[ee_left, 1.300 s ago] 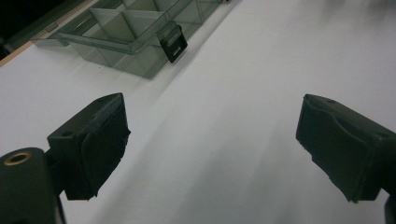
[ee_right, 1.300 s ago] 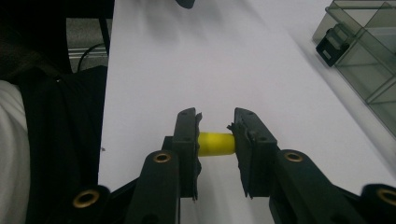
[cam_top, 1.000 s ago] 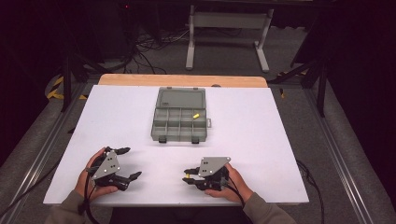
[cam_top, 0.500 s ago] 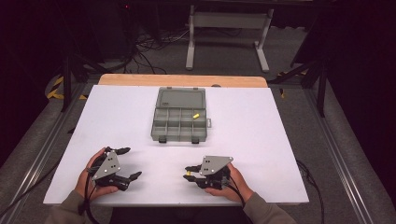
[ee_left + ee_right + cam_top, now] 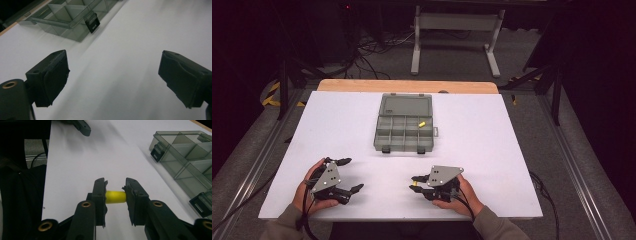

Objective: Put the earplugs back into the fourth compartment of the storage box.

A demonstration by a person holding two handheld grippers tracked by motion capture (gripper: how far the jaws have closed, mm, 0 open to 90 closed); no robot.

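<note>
Where the white worktop (image 5: 492, 150) spreads across the high view, a grey compartment box (image 5: 404, 125) is seen toward its far middle, lid laid open behind it, two black latches on its near wall. Well apart from the box, near the worktop's near edge, the two hand-held grippers are set side by side. The left claw (image 5: 346, 175) is held wide open by the left hand (image 5: 309, 192), with bare white surface seen between its jaws in the left gripper view (a corner of the box and one latch (image 5: 92, 22) are caught beyond them). The right claw (image 5: 115, 195) is closed on a small yellow cylinder (image 5: 115, 197), which is pressed end to end between the two pads and held just above the worktop, near the front edge and well short of the box. A second small yellow piece (image 5: 422, 122) is seen lying in a compartment at the right of the box's far row.
</note>
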